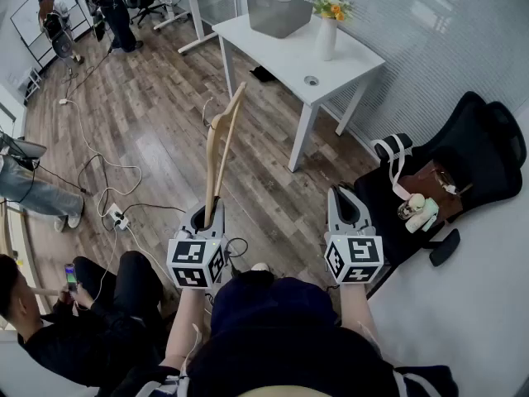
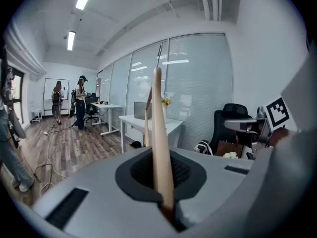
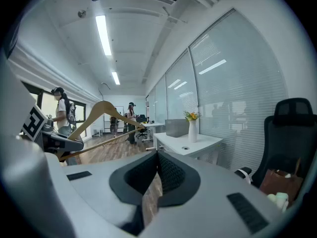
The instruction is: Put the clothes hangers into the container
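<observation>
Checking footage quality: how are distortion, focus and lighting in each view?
Head view: fisheye bows the white table edges, light even. Left gripper view: black round vignette, hanger soft up close. Right gripper view: ceiling light strips blown out, corners black.

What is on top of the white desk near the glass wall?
On the desk stand a grey container and a white vase of yellow flowers; a small round cable port is set into it. The container's walls hide most of its inside.

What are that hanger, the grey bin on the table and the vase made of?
Hanger: looks like smooth pale wood, judging by its tan colour.
Bin: probably plastic, with slightly see-through grey walls.
Vase: likely ceramic, plain opaque white, though it could be glass.
</observation>
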Tool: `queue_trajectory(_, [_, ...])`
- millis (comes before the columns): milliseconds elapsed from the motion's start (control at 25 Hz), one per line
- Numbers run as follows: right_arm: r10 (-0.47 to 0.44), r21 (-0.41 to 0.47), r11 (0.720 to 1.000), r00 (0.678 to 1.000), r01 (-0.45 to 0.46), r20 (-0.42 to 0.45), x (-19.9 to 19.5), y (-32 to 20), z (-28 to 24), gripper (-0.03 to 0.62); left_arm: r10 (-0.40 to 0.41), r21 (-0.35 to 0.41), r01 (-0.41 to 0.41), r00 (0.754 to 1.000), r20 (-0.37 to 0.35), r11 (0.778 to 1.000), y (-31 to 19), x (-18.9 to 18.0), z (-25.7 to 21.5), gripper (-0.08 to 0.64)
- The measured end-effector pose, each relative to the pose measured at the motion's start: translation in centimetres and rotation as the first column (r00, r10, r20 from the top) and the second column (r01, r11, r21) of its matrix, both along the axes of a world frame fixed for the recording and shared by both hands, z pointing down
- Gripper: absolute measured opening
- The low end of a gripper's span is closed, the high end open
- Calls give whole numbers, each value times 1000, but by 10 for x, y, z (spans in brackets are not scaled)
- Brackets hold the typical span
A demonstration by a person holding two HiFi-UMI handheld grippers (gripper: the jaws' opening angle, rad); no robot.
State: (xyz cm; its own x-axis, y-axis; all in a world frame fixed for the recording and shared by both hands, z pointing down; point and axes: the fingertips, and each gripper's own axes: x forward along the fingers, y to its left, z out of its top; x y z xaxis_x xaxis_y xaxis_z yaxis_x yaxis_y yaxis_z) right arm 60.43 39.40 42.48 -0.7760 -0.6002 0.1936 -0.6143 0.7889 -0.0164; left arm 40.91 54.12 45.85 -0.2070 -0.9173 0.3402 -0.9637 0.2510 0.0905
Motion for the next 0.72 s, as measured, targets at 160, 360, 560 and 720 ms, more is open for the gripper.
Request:
queue_trajectory(160, [0, -5, 1000, 1000, 0, -2, -1, -1, 0, 27, -2, 2, 2, 1000, -1, 1000, 0, 0, -1, 8])
queue_trajectory(360, [-2, -55, 998, 998, 5, 57, -2, -2, 0, 28, -4, 6, 4, 1000, -4, 1000, 0, -1, -2, 8])
queue_trajectory(560, [2, -54, 999, 999, 0, 42, -8, 0, 3, 28, -6, 11, 6, 1000, -5, 1000, 1, -8, -1, 8])
queue_trajectory(720, [7, -54, 999, 999, -5, 41, -20, 3, 7, 28, -1, 13, 1, 1000, -2, 1000, 6, -18, 1, 8])
